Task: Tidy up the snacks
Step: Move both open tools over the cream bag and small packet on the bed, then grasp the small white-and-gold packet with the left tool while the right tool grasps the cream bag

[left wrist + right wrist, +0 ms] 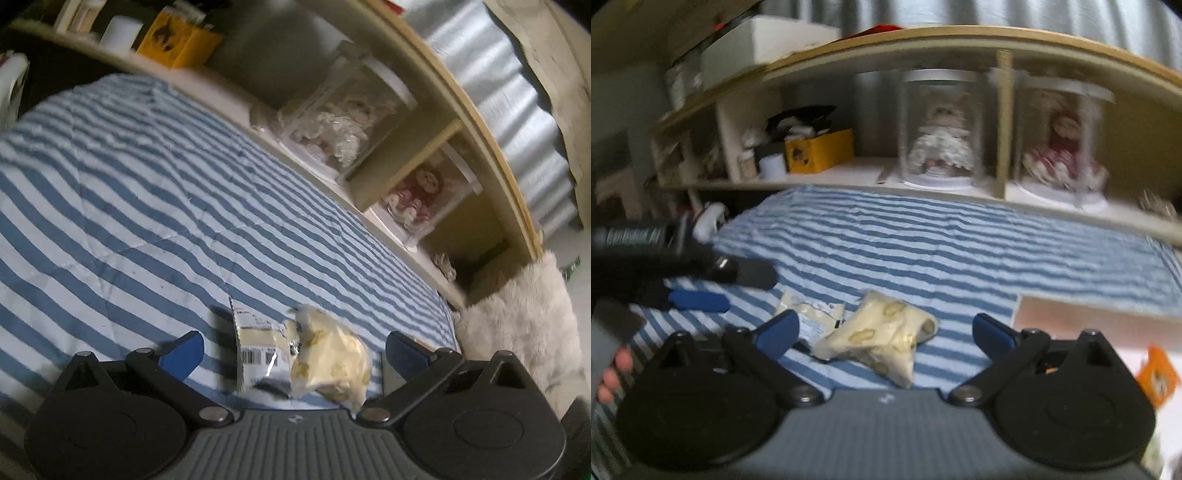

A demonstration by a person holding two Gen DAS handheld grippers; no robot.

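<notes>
We are closing in on two snack packets lying side by side, seemingly touching, low in the centre of both views: a pale yellow printed pouch [882, 341] and a flatter cream packet [812, 317] with a barcode, both sitting loose on the blue-and-white striped bedspread [923, 251]. The right gripper [884, 334] and the left gripper [295, 350] are both hanging with blue fingers spread wide and gripping nothing, so we are judging this as the approach before a pickup, and next one gripper needs to drop over a packet and close. Beyond the bedspread a wooden shelf [1001, 125] is running across the upper frame, carrying a yellow box [820, 149] and two dolls under clear covers, with a pink box [1089, 314] edging in at the right.
</notes>
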